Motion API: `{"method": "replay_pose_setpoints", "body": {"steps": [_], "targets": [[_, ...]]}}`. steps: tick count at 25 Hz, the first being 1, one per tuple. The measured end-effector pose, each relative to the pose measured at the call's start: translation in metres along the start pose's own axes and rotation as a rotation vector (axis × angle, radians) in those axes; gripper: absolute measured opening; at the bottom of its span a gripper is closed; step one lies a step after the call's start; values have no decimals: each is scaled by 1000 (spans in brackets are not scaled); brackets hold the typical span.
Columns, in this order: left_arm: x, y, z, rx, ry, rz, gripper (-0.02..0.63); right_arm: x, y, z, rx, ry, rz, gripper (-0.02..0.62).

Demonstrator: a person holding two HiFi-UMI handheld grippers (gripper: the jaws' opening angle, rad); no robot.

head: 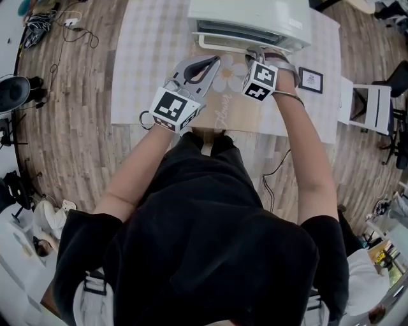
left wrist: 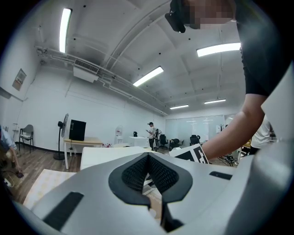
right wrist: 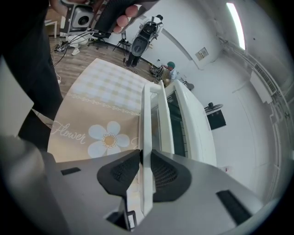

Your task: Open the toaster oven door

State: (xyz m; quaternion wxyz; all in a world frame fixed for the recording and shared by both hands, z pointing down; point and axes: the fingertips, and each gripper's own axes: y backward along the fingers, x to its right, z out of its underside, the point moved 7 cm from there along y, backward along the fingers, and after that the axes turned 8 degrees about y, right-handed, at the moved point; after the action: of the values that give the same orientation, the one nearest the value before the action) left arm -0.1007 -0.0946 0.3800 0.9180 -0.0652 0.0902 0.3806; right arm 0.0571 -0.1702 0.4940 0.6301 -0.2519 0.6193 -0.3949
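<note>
A white toaster oven (head: 255, 16) stands at the far edge of the table. Its door (right wrist: 163, 119) is tilted a little way out from the body. My right gripper (head: 255, 54) points down at the door's white handle bar (right wrist: 146, 119), and the gripper (right wrist: 146, 158) is shut on that bar with both dark pads pressed against it. My left gripper (head: 213, 62) hovers level over the mat to the left of the oven front. In its own view the left gripper (left wrist: 148, 158) is shut with nothing between the pads.
A beige mat with a daisy print (head: 229, 108) lies in front of the oven on a checkered tablecloth (head: 153, 51). A small framed picture (head: 310, 79) sits right of the oven. A white chair (head: 373, 105) stands past the table's right edge.
</note>
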Motion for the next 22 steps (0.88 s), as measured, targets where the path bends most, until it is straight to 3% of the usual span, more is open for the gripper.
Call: {"method": "replay_pose_setpoints", "body": {"steps": [14, 22], "targets": [[3, -14, 14, -9, 14, 27, 12, -28, 3, -2, 19, -31, 179, 92], [-1, -18, 25, -4, 8, 25, 12, -44, 3, -3, 23, -42, 232, 94]]}}
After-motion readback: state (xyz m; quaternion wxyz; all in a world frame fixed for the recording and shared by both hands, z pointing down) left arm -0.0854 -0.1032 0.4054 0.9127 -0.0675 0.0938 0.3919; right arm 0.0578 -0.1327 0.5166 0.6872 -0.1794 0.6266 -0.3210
